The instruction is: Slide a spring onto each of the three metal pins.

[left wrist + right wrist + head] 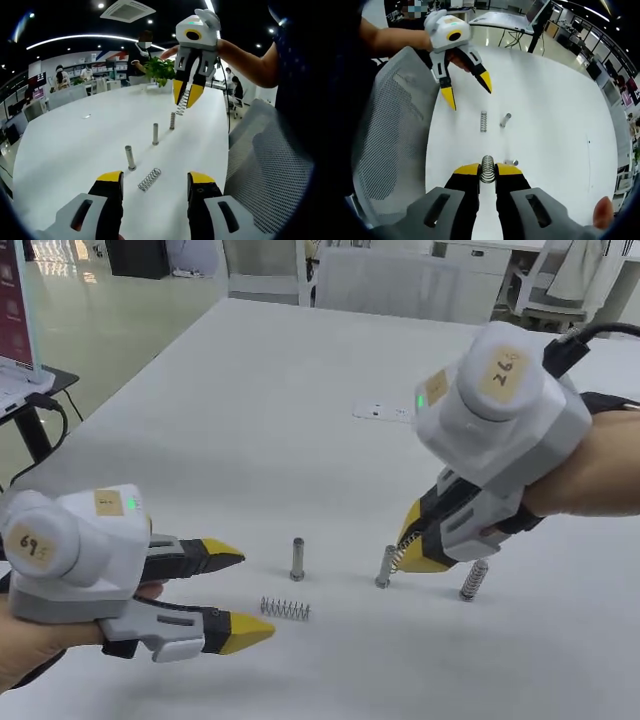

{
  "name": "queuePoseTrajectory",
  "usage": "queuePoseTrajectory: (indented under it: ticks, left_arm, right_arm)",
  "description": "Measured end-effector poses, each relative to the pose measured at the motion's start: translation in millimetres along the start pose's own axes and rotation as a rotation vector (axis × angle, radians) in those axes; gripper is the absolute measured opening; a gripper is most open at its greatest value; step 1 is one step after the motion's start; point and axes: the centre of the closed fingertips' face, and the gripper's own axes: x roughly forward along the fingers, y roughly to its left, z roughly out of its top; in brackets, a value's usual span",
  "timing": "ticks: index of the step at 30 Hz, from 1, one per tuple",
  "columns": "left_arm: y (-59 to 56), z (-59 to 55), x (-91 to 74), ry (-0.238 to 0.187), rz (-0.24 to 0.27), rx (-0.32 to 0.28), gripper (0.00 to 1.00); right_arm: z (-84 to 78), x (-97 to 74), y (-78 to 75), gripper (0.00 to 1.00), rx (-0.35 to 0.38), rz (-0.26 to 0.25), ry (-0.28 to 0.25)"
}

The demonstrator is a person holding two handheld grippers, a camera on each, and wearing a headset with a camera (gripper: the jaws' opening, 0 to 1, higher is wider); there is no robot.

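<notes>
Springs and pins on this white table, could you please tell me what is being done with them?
A person is fitting springs onto three upright pins with a hand-held tool in each hand. One pin already wears its spring. The right tool is shut on a second spring, held beside the middle pin, not yet on it. The left tool is open near the third spring, which lies loose on the table beside the last bare pin.

Seen from the head view, the right tongs hide much of their spring; a white item on the table is indistinct.
</notes>
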Motion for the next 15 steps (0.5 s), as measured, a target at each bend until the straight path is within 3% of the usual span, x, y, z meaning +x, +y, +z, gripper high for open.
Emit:
queuePoseTrajectory:
  ticks: [8,15]
  left_arm:
    - [1.1,0.1,2.9,-0.005,0.006,-0.007,0.48]
    - [1.0,-1.1,3.8,-0.001,0.008,-0.007,0.5]
  right_arm:
    - [-11.9,-2.7,-16.6,0.09,0.009,-0.03,0.04]
    - [-18.2,4.8,-31.0,0.09,0.007,-0.045,0.08]
